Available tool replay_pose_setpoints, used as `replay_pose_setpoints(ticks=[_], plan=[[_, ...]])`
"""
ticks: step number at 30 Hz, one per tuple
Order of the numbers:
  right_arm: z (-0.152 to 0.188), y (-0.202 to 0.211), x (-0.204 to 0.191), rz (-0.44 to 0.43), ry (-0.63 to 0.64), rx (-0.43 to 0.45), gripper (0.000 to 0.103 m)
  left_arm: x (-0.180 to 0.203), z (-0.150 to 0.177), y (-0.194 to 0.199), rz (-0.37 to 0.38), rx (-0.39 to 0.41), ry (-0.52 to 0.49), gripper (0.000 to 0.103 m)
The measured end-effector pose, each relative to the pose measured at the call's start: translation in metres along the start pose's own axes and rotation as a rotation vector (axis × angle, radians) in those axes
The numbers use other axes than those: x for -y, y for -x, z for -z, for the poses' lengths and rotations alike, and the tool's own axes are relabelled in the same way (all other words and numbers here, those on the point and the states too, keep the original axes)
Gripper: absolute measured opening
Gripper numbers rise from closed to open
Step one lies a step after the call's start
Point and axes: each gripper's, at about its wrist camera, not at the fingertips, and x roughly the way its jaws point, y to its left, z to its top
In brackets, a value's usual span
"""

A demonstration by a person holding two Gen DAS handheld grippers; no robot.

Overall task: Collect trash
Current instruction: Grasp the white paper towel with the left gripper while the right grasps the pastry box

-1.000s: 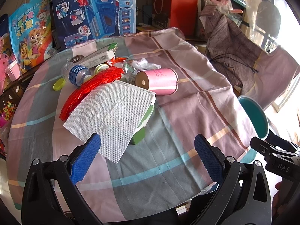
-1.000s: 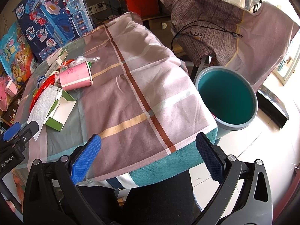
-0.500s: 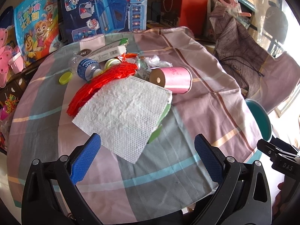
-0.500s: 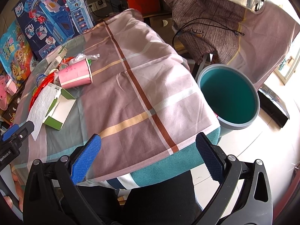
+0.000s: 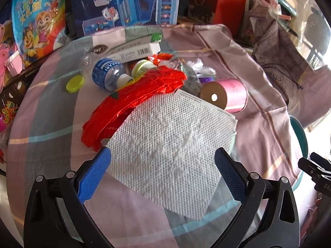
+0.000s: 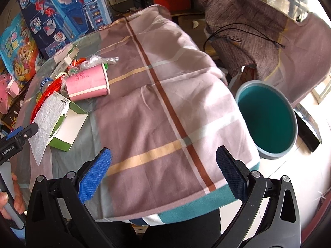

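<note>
Left gripper (image 5: 162,172): jaws spread wide, nothing between them, poised over the near part of the white paper towel (image 5: 171,144). Right gripper (image 6: 163,172): jaws likewise spread and holding nothing, above the near edge of the table, where the plaid tablecloth (image 6: 165,103) drapes over the rim. The cloth between the right gripper and the trash pile is bare across the table's middle and right side. The trash sits together on the left half. The paper towel lies over an opened green-and-white carton (image 6: 68,130), partly covering it; its interior shows white, contents not discernible. A red foil wrapper (image 5: 132,97) lies against the towel's far edge. A pink paper cup (image 6: 86,83) lies on its side just beyond, base toward the left gripper. Behind are a crushed plastic bottle (image 5: 107,74), a loose yellow-green cap (image 5: 74,83) and a long white box (image 5: 134,50). The teal bin (image 6: 266,119) stands on the floor just off the table's right edge; no contents visible in it.
</note>
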Motion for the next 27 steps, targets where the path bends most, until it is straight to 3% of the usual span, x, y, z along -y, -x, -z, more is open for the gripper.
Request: replay_pose_setpoints(ticks=[10, 14, 17, 19, 20, 22, 25, 27], plan=[[-0.013, -0.025, -0.022, -0.016, 0.036, -0.041, 0.097, 0.012, -0.001, -0.025, 0.084, -0.051, -0.049, 0.100], [-0.014, -0.032, -0.027, -0.014, 0.053, -0.062, 0.097, 0.012, 0.000, -0.024, 0.116, -0.045, -0.045, 0.089], [-0.014, -0.035, -0.027, -0.012, 0.048, -0.070, 0.097, 0.014, 0.003, -0.016, 0.091, -0.012, -0.054, 0.075], [-0.014, -0.036, -0.026, -0.010, 0.048, -0.071, 0.097, 0.013, 0.003, -0.012, 0.098, -0.011, -0.051, 0.049], [-0.014, -0.036, -0.027, -0.009, 0.049, -0.072, 0.097, 0.013, 0.003, -0.008, 0.097, -0.008, -0.051, 0.044], [-0.014, -0.035, -0.029, -0.012, 0.053, -0.071, 0.097, 0.012, 0.004, -0.004, 0.074, -0.001, -0.055, 0.025], [-0.015, -0.032, -0.035, -0.031, 0.074, -0.067, 0.097, 0.006, 0.004, 0.008, 0.078, 0.017, -0.046, 0.011], [-0.016, -0.030, -0.044, -0.048, 0.099, -0.066, 0.097, 0.002, 0.003, 0.016, 0.065, 0.043, -0.050, 0.008]])
